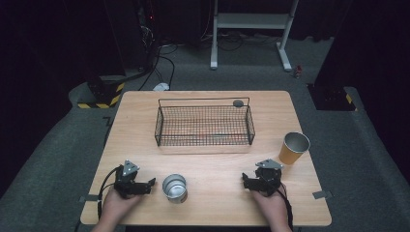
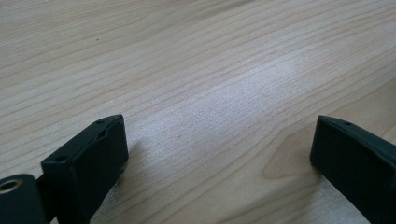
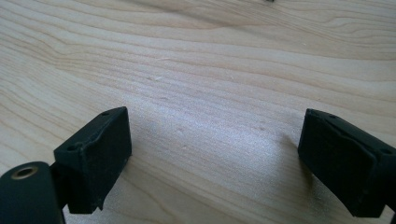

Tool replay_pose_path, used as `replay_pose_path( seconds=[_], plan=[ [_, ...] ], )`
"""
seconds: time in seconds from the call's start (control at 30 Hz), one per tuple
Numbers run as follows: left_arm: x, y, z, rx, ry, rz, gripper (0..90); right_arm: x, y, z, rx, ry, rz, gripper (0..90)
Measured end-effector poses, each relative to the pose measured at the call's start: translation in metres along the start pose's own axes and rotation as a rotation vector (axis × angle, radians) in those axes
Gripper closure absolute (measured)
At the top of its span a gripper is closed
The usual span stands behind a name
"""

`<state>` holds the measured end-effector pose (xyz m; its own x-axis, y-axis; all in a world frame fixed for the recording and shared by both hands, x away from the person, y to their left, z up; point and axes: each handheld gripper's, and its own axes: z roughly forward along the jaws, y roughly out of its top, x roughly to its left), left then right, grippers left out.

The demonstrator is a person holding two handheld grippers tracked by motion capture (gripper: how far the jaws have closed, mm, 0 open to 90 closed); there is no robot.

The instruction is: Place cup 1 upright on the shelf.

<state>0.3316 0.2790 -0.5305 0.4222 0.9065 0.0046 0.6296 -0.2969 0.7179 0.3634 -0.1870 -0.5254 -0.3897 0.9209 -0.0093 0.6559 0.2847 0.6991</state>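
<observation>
Left gripper (image 1: 151,182): nearest to me, at the near edge of the table (image 1: 145,104), just left of the silver cup. I see my hand behind it and the jaws pointing toward the cup. In the left gripper view the jaws stand wide apart with bare wood between them: released, grasping nothing.
Right gripper (image 1: 243,181): also at the near edge, well to the right of the silver cup, jaws pointing toward it. In the right gripper view I see both black jaws spread over plain wood: released, nothing between them.
Silver cup (image 1: 174,188): upright on the table between my two grippers, closer to the left one, mouth open to the top. Neither gripper touches it.
Orange cup (image 1: 293,148): far right of the silver cup and farther back, near the table's right edge, tilted or leaning a little; I cannot tell which. It stands just beyond the right gripper.
Wire basket (image 1: 204,143): behind the silver cup, across the middle of the table.
Small grey disc (image 1: 238,103): at the basket's far right corner, well apart from the silver cup.
</observation>
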Motion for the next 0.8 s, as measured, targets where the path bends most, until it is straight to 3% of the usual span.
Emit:
replay_pose_path(
  seconds=[0.2, 0.27, 0.33, 0.5, 0.8],
  plan=[
    [-0.0007, 0.0012, 0.0013, -0.002, 0.029, 0.001, 2.5, -0.0008, 0.0004, 0.0001, 0.003, 0.005, -0.004, 9.0],
    [-0.0025, 0.0016, 0.0007, -0.013, 0.060, 0.031, 2.5, -0.0010, 0.0004, 0.0002, 0.003, 0.006, -0.005, 8.9],
    [-0.0040, 0.0020, 0.0006, -0.014, 0.071, 0.035, 2.5, -0.0009, 0.0005, 0.0002, 0.003, 0.006, -0.006, 8.9],
    [0.0012, 0.0024, 0.0029, 0.004, 0.038, -0.040, 2.4, -0.0008, 0.0002, -0.0001, 0.002, 0.003, -0.005, 9.2],
    [0.0024, 0.0025, 0.0028, 0.009, 0.034, -0.035, 2.0, 0.0029, -0.0002, -0.0032, -0.014, -0.017, -0.033, 10.3]
  ],
)
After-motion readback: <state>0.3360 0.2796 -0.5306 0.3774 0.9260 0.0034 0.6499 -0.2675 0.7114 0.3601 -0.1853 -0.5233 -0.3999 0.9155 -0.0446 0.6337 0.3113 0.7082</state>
